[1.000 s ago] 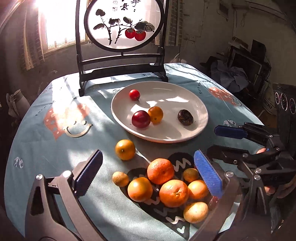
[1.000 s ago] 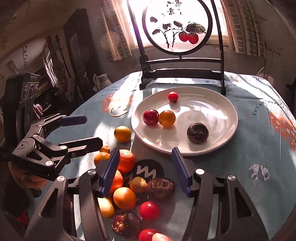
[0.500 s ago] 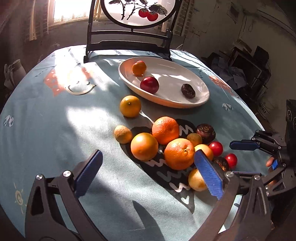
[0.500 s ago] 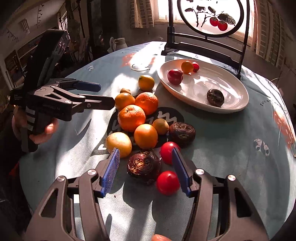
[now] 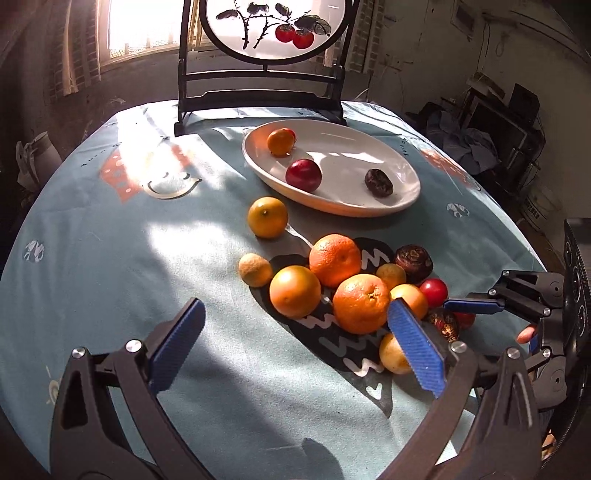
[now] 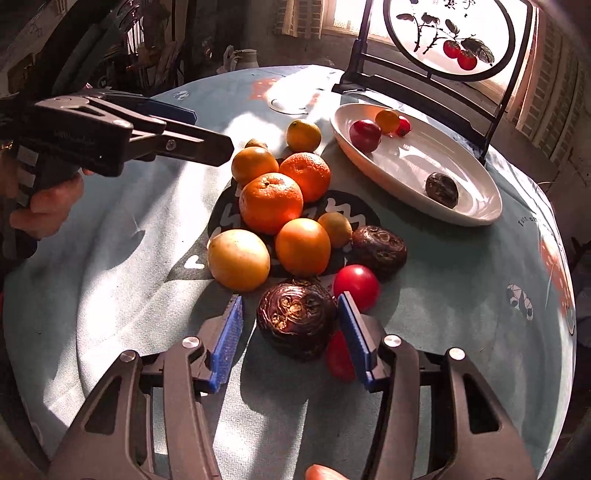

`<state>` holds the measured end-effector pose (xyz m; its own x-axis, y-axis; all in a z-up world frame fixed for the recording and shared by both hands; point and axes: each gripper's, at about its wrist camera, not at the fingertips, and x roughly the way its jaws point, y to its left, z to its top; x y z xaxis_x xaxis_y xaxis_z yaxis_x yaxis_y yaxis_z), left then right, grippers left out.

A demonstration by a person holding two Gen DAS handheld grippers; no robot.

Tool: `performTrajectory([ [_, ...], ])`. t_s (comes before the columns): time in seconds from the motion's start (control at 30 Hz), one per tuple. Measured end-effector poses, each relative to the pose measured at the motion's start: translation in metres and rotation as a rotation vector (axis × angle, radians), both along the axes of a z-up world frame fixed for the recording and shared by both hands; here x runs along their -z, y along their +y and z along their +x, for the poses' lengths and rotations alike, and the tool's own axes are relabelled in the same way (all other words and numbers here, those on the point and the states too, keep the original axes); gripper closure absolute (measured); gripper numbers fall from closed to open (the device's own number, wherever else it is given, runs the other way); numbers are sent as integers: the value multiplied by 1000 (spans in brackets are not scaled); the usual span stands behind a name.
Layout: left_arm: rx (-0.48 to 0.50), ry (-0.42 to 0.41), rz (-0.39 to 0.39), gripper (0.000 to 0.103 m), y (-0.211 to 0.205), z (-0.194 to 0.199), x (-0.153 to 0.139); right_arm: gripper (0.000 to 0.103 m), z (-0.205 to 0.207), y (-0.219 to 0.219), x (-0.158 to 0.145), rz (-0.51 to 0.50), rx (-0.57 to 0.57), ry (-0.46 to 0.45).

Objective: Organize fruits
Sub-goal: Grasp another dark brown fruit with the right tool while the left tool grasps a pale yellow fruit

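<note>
Nearest you in the pile, the dark fruit sits between the half-open, empty right tongs; close squarely, sparing the tomato. Left tongs gape empty.

Sunlit window behind round table

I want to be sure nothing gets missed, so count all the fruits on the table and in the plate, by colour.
Orange or yellow fruits: 9
Red fruits: 4
Dark brown fruits: 3
Total: 16
</note>
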<state>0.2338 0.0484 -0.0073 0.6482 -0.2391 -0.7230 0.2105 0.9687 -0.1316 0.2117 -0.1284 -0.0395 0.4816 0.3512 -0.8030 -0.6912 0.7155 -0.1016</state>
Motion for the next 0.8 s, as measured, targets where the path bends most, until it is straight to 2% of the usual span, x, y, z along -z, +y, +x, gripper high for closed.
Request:
performTrajectory([
  [0.23,12,-36,62,2,-5,-5,-3,59,0,2,1,-19,6,-22],
  [0.37,50,-44,73,2,-9,-10,-3,59,7,-13,-14,118,24,33],
  [0.5,197,-18,42,3,-28,-22,1,59,25,-45,-31,299,140,79],
  [0.57,271,1,35,8,-41,-28,5,59,30,-56,-34,326,198,70],
  [0.63,324,24,41,20,-52,-32,10,59,34,-61,-36,337,232,67],
  [0.73,347,76,42,38,-62,-30,21,59,35,-62,-37,351,236,78],
  [0.8,341,90,51,39,-65,-28,26,59,32,-61,-38,354,227,75],
])
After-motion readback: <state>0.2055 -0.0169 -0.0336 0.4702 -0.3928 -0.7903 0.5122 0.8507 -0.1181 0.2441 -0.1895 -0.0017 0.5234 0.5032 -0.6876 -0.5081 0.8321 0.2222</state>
